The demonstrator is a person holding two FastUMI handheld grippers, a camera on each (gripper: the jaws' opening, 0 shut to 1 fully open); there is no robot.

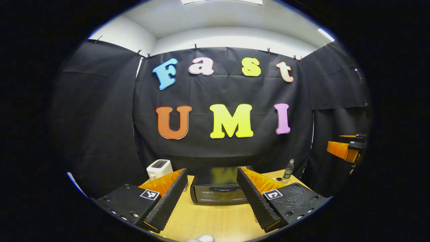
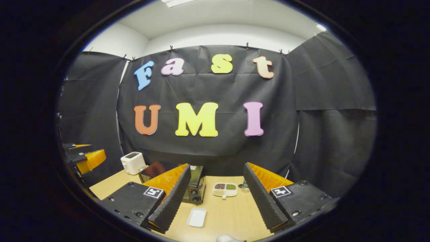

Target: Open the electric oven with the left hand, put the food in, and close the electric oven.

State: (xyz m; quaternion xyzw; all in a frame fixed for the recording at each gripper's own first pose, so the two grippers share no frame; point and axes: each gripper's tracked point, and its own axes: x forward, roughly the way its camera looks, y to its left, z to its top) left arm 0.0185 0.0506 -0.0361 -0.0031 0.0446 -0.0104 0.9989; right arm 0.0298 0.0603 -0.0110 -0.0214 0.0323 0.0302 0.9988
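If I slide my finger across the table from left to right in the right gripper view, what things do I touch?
White boxy toaster → black electric oven → flat white rectangular tray → white divided dish of coloured grains → small clear bottle.

Black cloth (image 1: 221, 148) hangs clipped along its top edge and walls the booth ahead of the claw and to both sides. Above it run a white wall (image 1: 231, 40) and ceiling with bright light panels (image 2: 174, 2). Below, a pale wooden tabletop (image 2: 231, 210) stretches forward.
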